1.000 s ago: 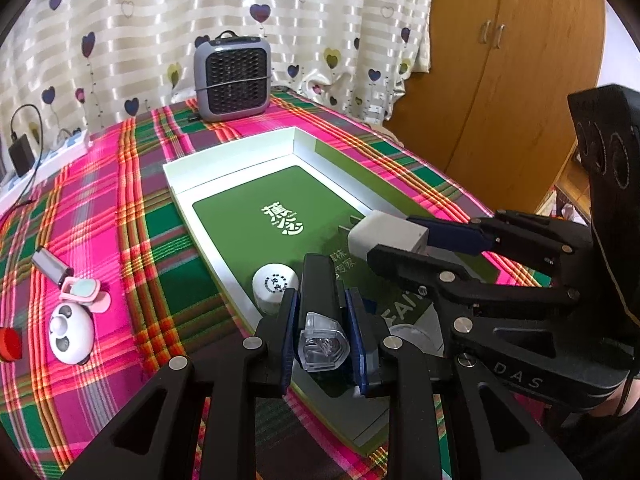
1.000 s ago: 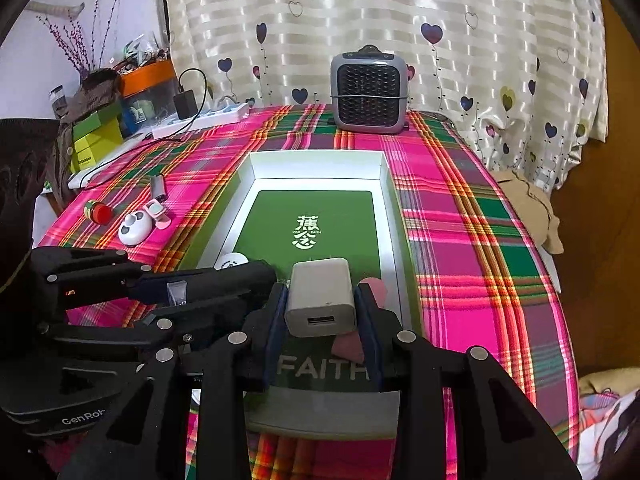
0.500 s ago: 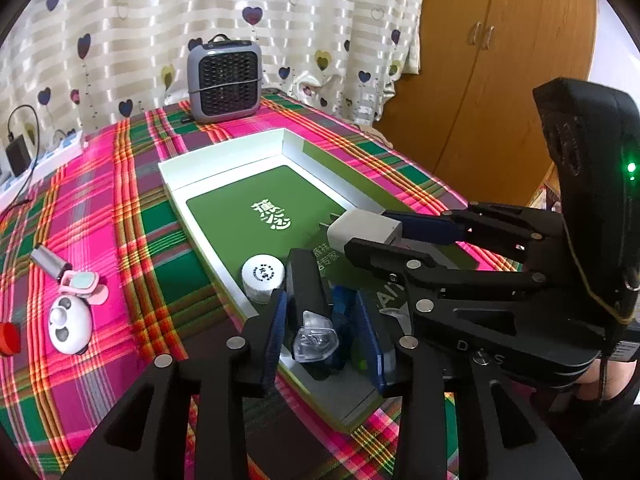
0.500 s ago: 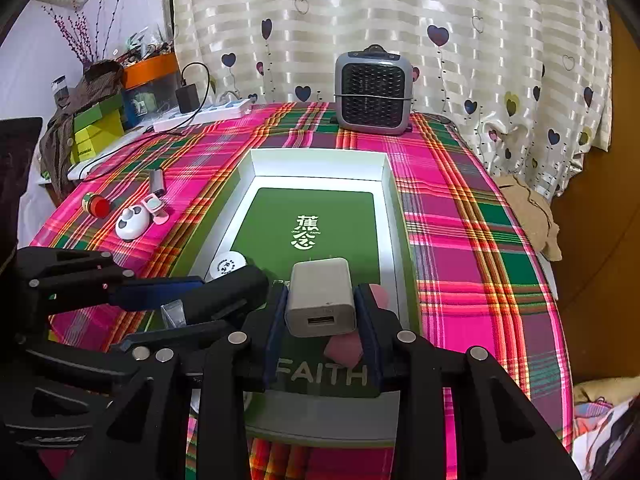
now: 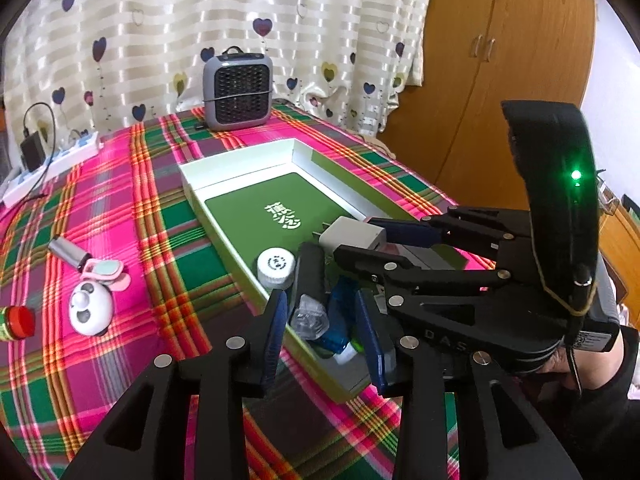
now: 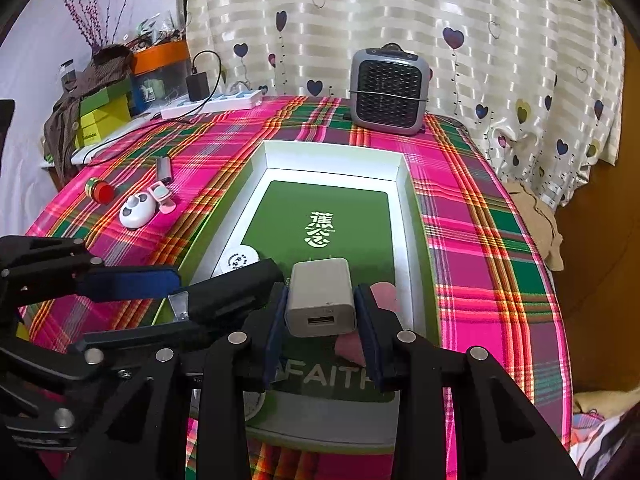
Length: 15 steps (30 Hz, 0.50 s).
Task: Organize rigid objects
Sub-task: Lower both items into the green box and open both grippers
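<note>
Drop step: left tongs (image 5: 322,330) have just been opening, clear cap (image 5: 309,317) loose between them in the tray (image 5: 240,159)'s near corner; right tongs (image 6: 322,322) clamp the charger (image 6: 321,297) above the tray's near end, release next.

Both views ride just behind their own gripper fingers, angled down across the plaid tablecloth (image 5: 120,208) toward the heart-print curtain (image 6: 400,12). The left wrist view looks from the table's near left corner, rightward to a wooden wardrobe (image 5: 500,80). The right wrist view faces straight along the white box (image 6: 332,150). Both share that box, the grey heater (image 5: 238,88) and each other's gripper.
</note>
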### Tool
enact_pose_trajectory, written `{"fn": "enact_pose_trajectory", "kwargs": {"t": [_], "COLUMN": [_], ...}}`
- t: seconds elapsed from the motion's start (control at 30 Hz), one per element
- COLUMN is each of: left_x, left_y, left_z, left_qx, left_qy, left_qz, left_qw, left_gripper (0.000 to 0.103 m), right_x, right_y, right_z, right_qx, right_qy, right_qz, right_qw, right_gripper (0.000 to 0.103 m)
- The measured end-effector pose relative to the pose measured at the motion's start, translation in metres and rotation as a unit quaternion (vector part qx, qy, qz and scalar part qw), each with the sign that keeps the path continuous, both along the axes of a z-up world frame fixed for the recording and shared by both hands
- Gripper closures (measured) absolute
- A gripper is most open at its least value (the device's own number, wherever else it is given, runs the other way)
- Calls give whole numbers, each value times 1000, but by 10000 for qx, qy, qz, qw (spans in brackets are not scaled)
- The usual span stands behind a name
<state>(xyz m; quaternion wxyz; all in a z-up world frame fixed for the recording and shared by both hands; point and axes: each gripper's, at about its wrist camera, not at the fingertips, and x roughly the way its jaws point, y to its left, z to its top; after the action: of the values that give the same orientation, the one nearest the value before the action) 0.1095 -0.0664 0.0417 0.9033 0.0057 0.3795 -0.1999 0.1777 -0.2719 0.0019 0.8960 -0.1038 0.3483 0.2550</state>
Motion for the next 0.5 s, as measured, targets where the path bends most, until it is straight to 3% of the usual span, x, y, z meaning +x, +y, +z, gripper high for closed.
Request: {"fn": "enact_pose_trajectory", "kwargs": {"t": [0.23, 0.5], "left_x": [-5, -9], "left_y": [9, 20], "left_z": [1, 0], "left_qx": [-58, -120], "left_qy": [-19, -21], "left_qz": [99, 221], "left_qw": [9999, 9997], "left_gripper": [68, 68], "right_x": [-2, -15], "right_y": [7, 3], "right_z": [-4, 3], "right_qx": [-190, -59], "right_qy": [31, -115], "right_qz": [63, 67], "right_qw": [9998, 9999], "right_gripper": [67, 66]}}
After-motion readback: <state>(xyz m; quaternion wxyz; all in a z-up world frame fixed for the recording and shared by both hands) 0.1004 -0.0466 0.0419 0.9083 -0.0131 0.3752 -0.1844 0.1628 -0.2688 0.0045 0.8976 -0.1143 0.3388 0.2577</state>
